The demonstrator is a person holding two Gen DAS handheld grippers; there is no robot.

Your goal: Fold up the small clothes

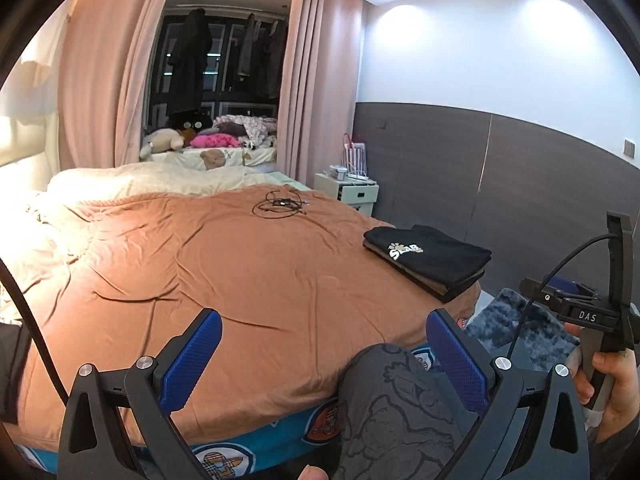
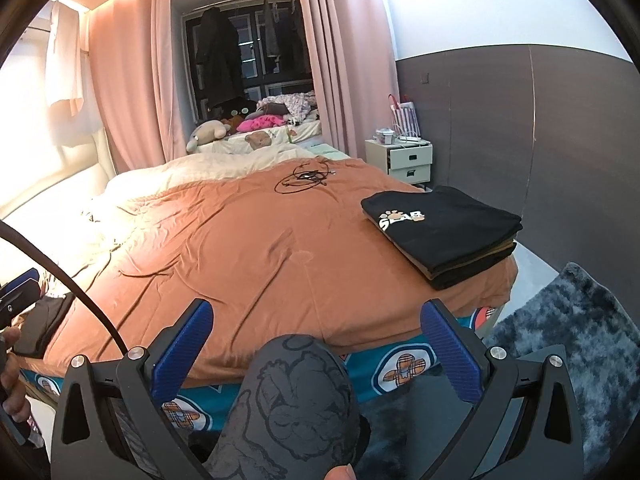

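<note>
On the bed (image 2: pixel 248 248), far right, sits a folded stack (image 2: pixel 444 228); both grippers (image 1: pixel 324 356) (image 2: pixel 316 344) hover with jaws spread (holding nothing). Next, likely, fetching another garment.

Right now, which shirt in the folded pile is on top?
The black shirt with the white printed letters is on top of the folded pile. Under it are a tan layer and a plain dark one.

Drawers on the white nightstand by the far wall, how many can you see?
2 on the nightstand: an upper drawer and a lower drawer right beneath it, each with a dark handle. The bed corner hides its base, so a lower one may exist.
</note>
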